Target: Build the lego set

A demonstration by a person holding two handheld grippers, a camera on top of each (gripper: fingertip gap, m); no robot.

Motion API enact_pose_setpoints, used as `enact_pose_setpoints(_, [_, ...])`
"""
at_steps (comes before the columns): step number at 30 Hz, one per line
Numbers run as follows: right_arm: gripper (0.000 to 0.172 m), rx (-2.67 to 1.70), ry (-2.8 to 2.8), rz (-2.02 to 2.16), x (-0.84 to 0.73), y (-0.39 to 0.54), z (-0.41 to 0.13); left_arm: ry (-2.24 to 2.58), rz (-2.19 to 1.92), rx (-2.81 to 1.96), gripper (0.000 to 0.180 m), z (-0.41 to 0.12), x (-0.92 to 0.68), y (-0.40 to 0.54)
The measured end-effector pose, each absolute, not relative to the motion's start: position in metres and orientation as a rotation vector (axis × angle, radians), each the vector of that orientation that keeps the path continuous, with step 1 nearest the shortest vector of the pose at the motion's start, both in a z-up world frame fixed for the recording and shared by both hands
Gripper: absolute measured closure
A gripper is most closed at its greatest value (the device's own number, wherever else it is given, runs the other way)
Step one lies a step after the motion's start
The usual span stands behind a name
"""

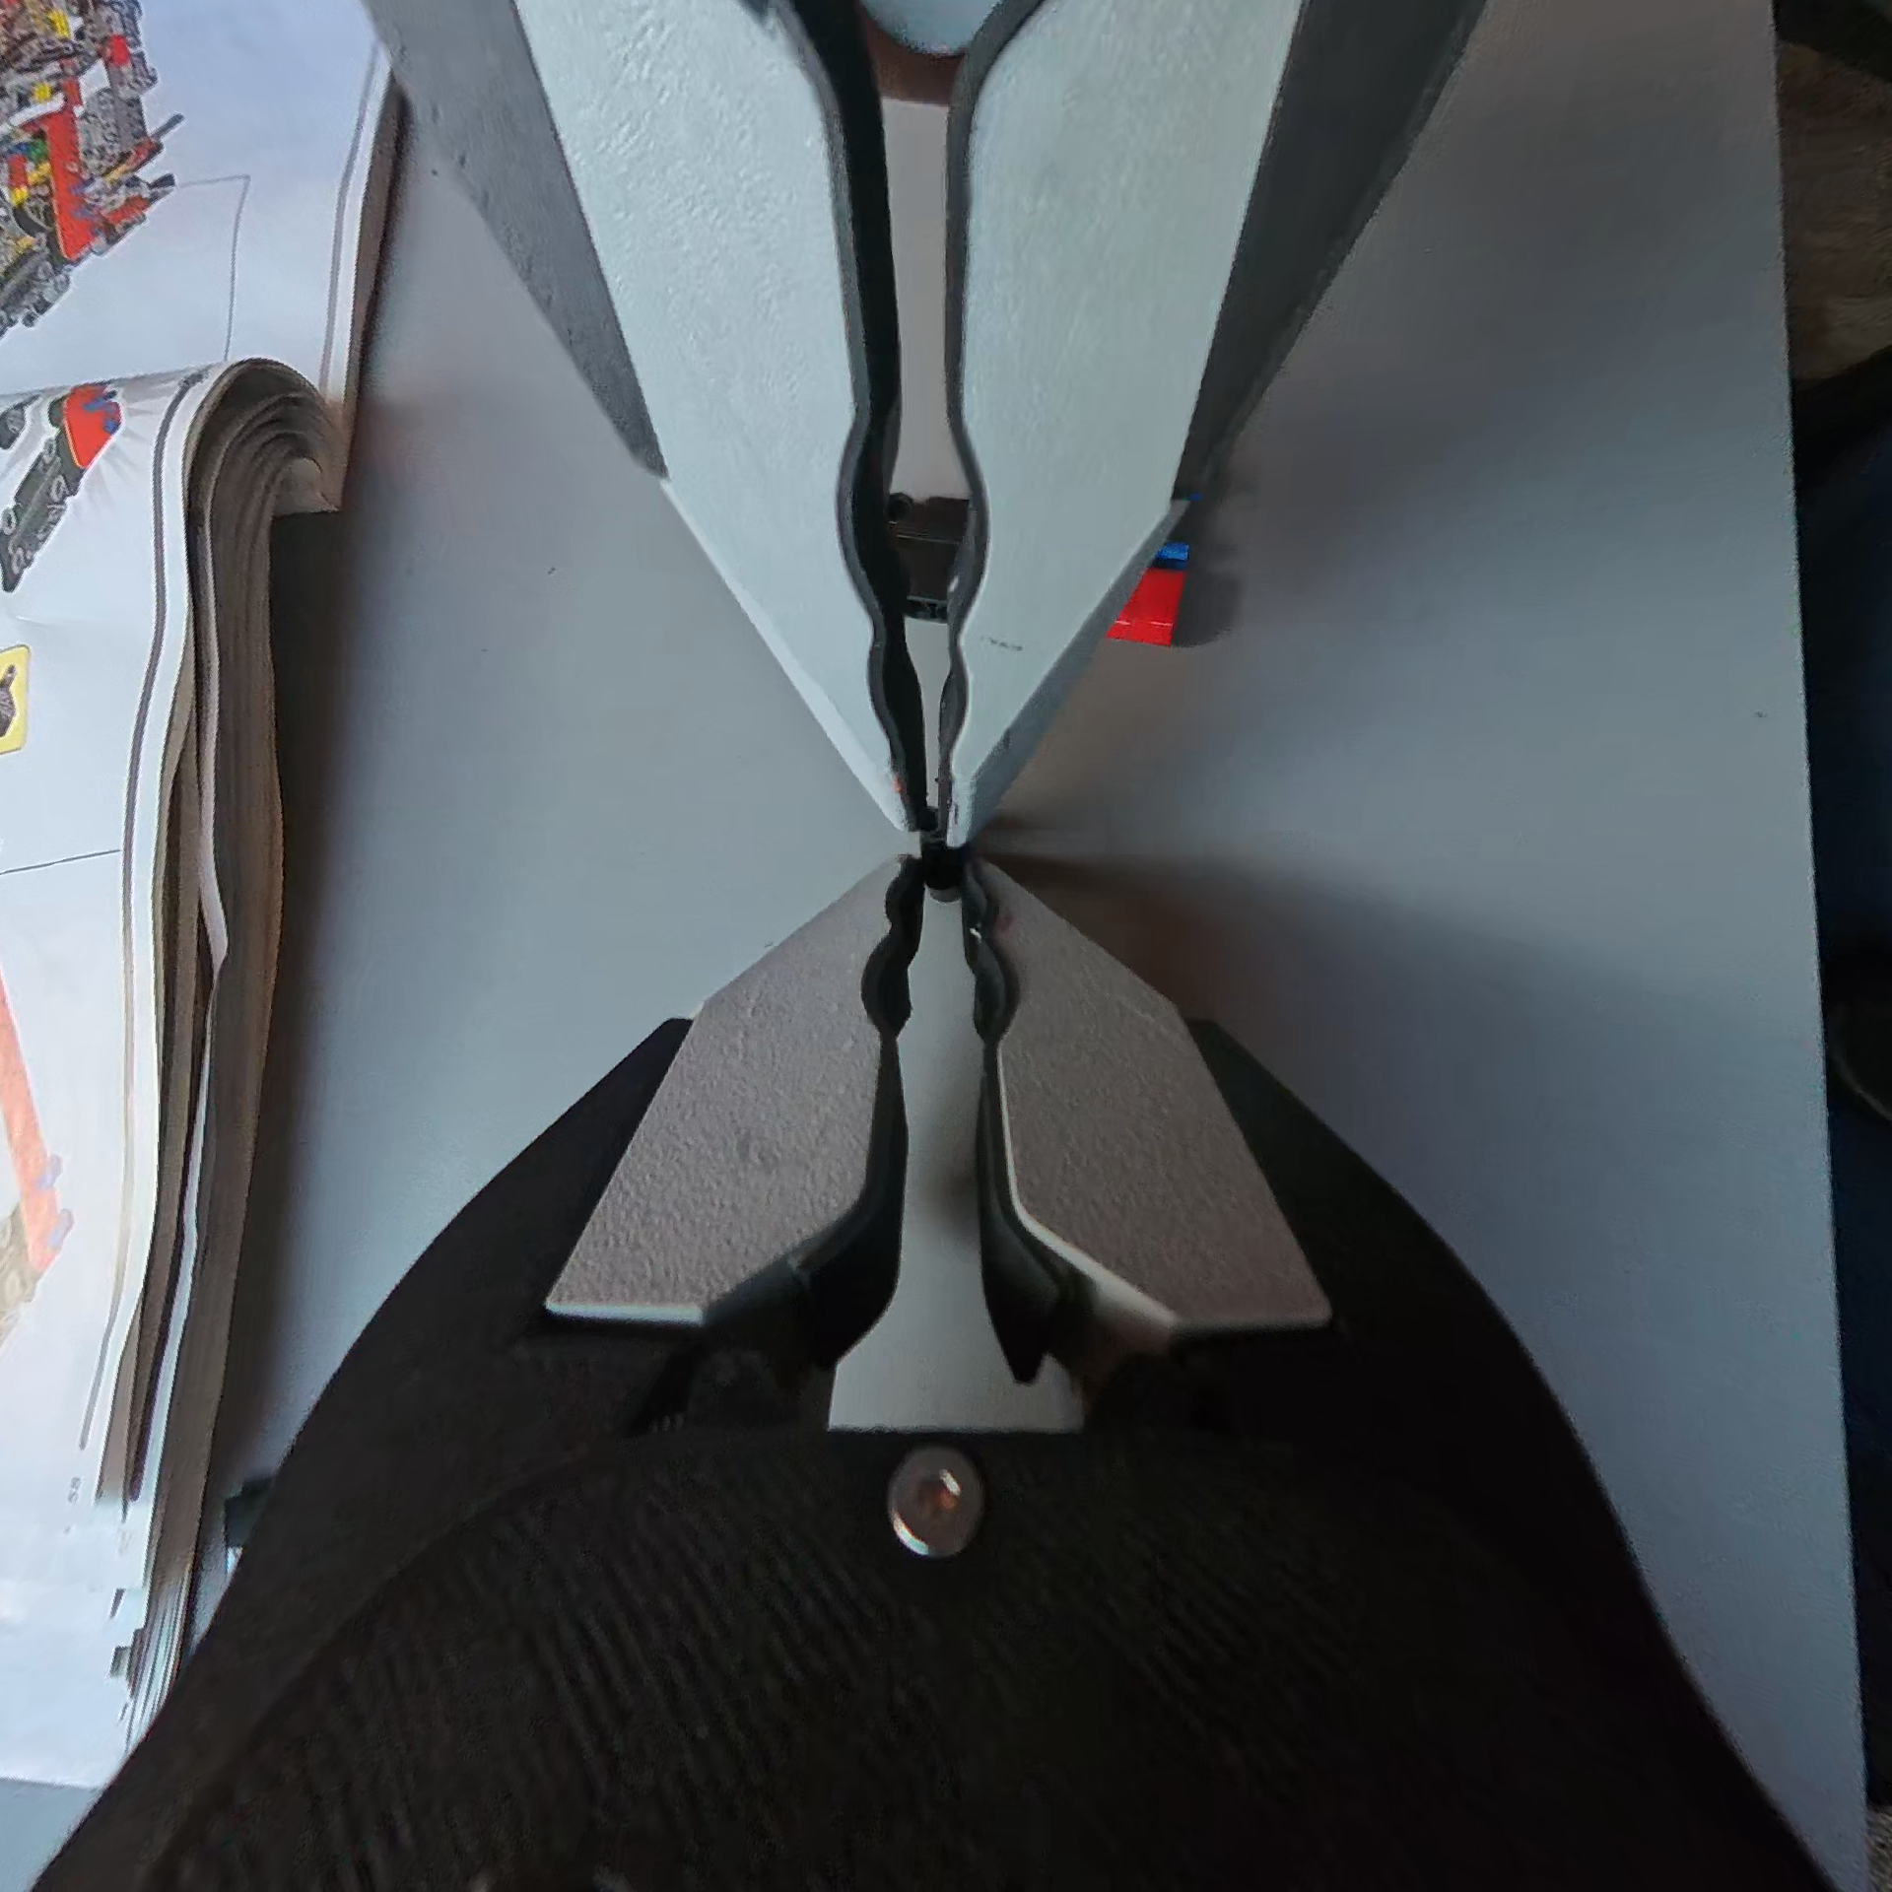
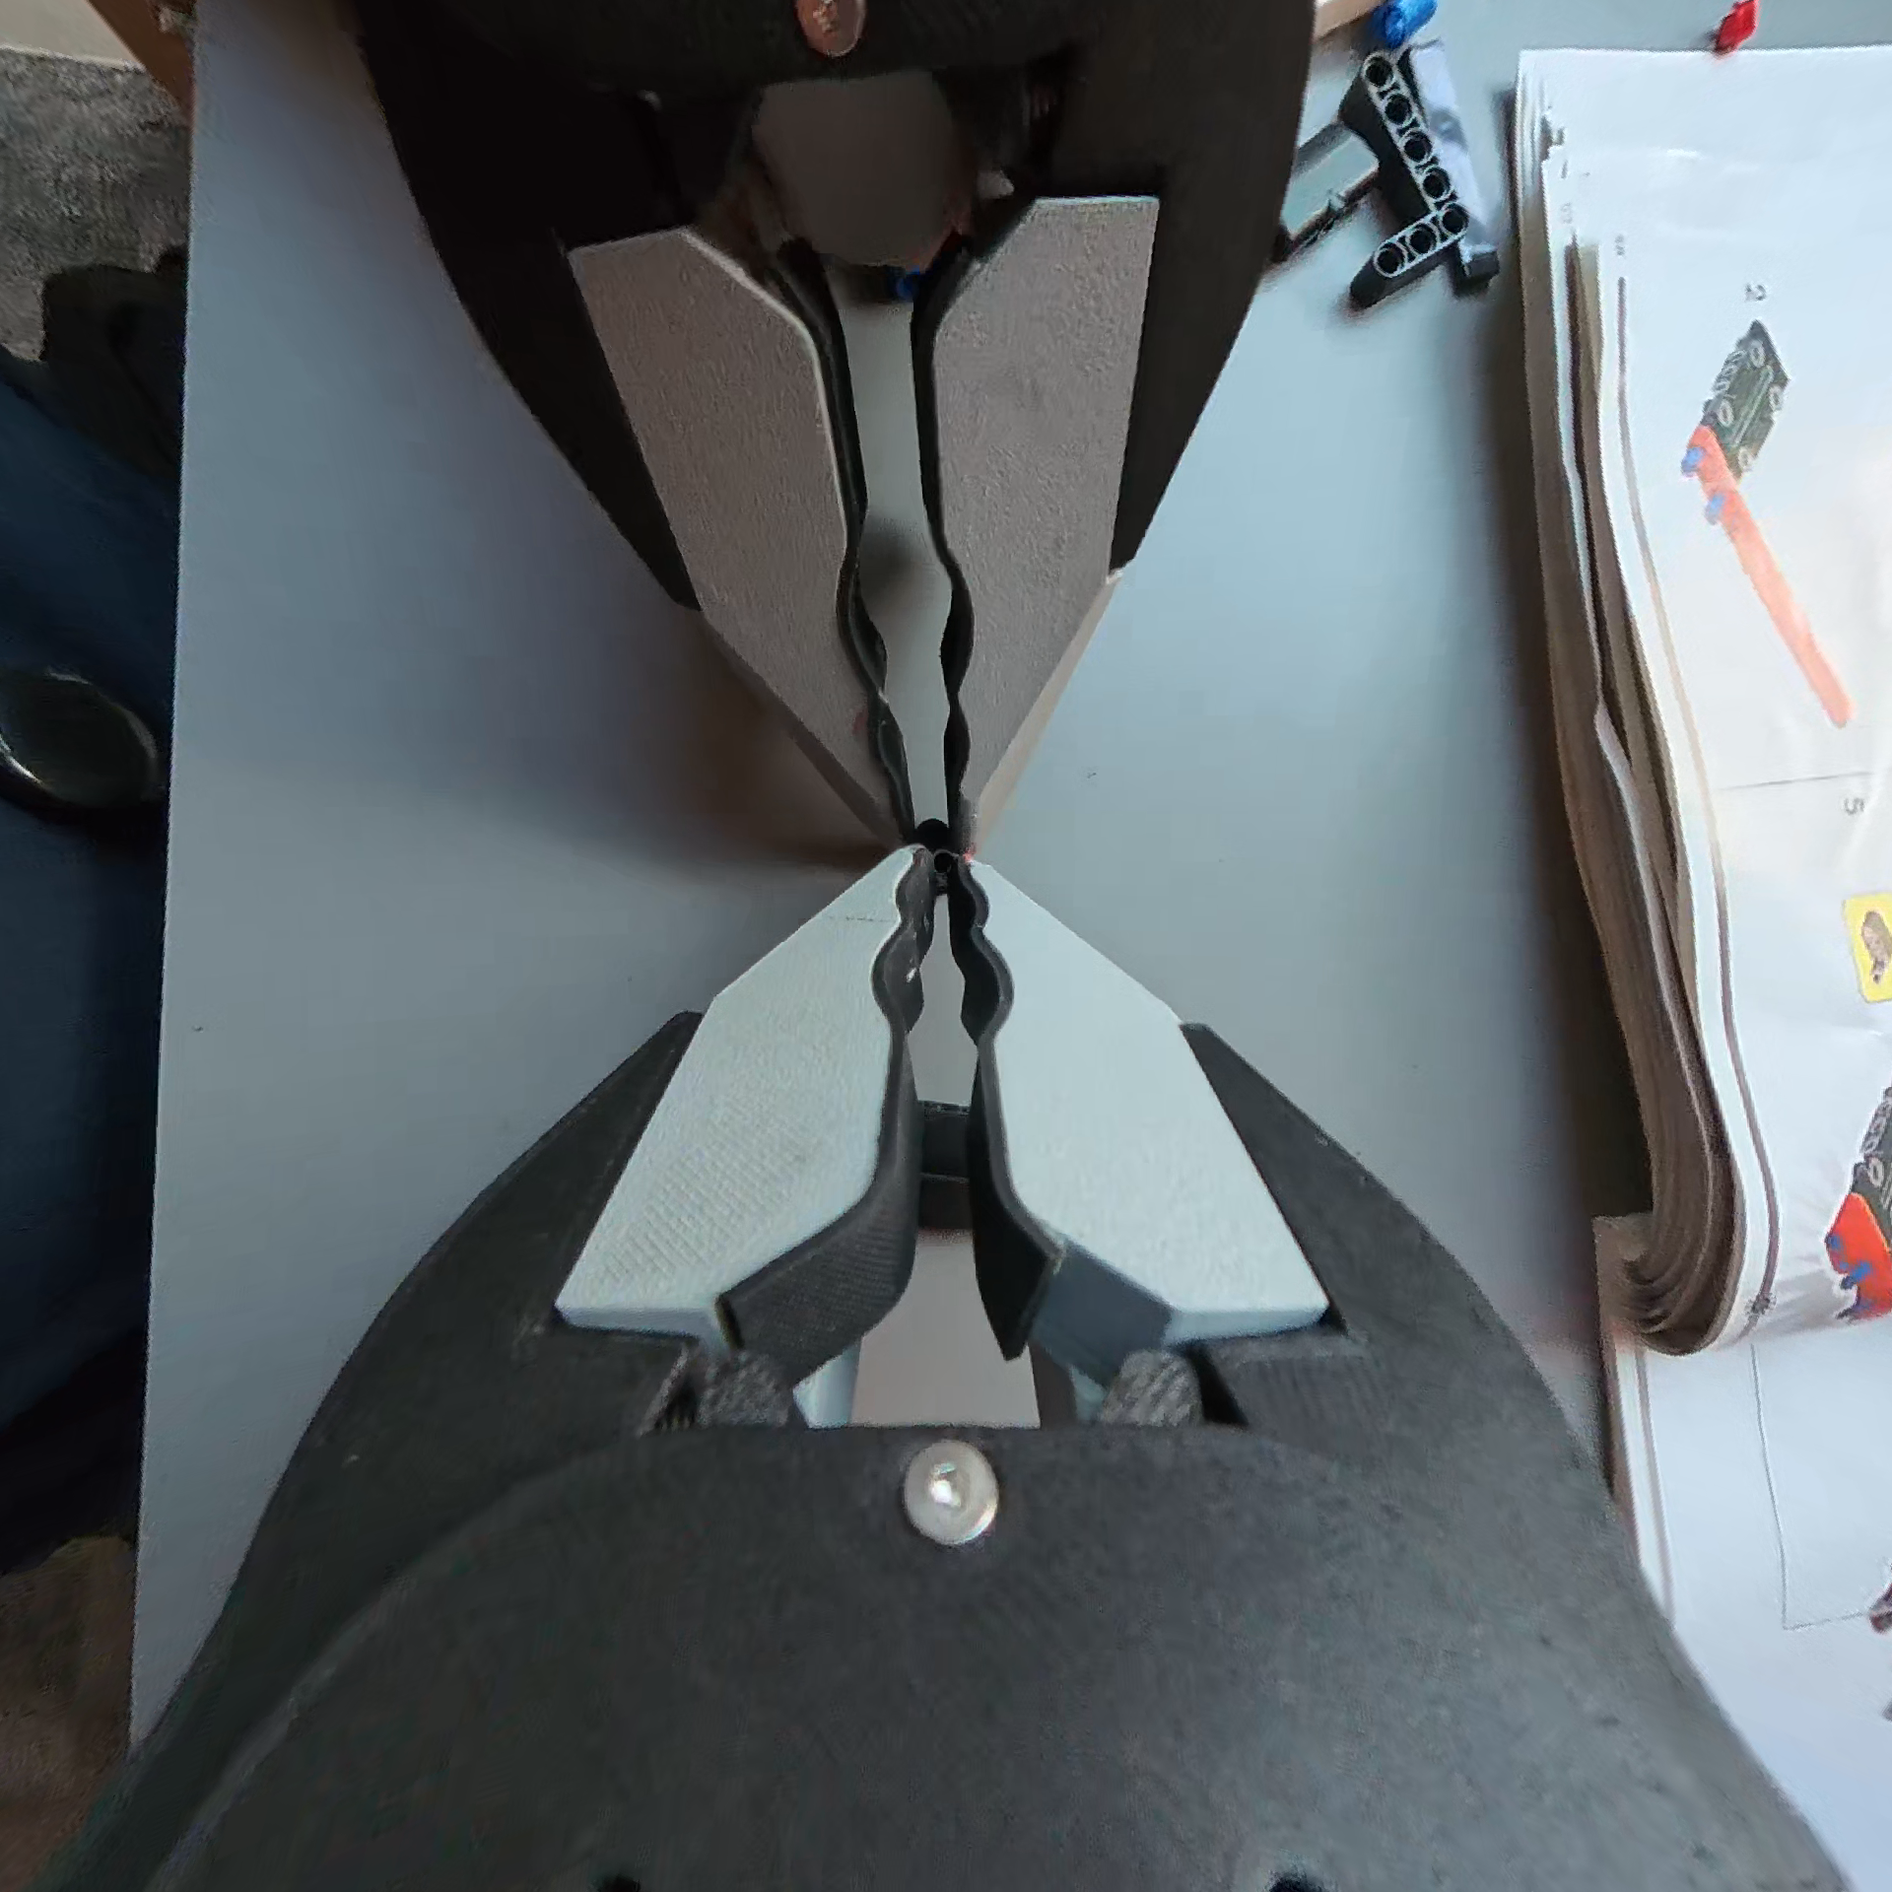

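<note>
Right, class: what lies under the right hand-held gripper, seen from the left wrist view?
A red brick and blue piece poke out; the hand-held gripper covers the rest.

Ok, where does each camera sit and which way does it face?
Left wrist view: on the left gripper, looking down along its grey fingers at the grey table; the right gripper enters from the top.
Right wrist view: on the right gripper, facing the opposite way; the left gripper enters from the top.
Shared: both grippers' tips meeting at a small black piece, and the open instruction booklet.

Left gripper (image 1: 940,883), right gripper (image 2: 937,858) tip-to-tip, seemingly clamped.
</note>
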State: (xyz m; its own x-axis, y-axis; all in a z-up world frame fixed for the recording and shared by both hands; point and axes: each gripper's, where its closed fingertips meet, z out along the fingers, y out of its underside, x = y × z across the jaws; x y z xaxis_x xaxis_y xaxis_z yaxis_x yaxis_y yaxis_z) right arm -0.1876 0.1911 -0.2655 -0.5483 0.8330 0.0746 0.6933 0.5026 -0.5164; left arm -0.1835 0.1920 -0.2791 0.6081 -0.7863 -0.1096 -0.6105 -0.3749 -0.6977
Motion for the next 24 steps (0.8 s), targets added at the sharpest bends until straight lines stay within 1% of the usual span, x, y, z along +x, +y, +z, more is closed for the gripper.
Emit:
enact_pose_setpoints(1, [0.171,-1.272,-2.415,0.641,-0.1866,0.1918,-0.2651,1.094,-0.321,-2.116,0.175,-0.2791,-0.1835,0.1919])
enact_pose_setpoints(10, [0.171,-1.232,-2.315,0.661,-0.1842,0.1947,-0.2639,1.083,-0.324,-2.122,0.174,-0.279,-0.1844,0.1927])
enact_pose_setpoints(18, [0.171,-0.911,-2.342,0.322,-0.1861,0.1936,-0.2651,1.069,-0.339,-2.134,0.175,-0.2793,-0.185,0.1931])
enact_pose_setpoints(21, [0.171,-0.956,-2.423,0.315,-0.1835,0.1936,-0.2664,1.071,-0.332,-2.131,0.174,-0.2792,-0.1849,0.1933])
enact_pose_setpoints(24, [0.172,-1.132,-2.507,0.438,-0.1829,0.1935,-0.267,1.075,-0.336,-2.129,0.175,-0.2792,-0.1845,0.1929])
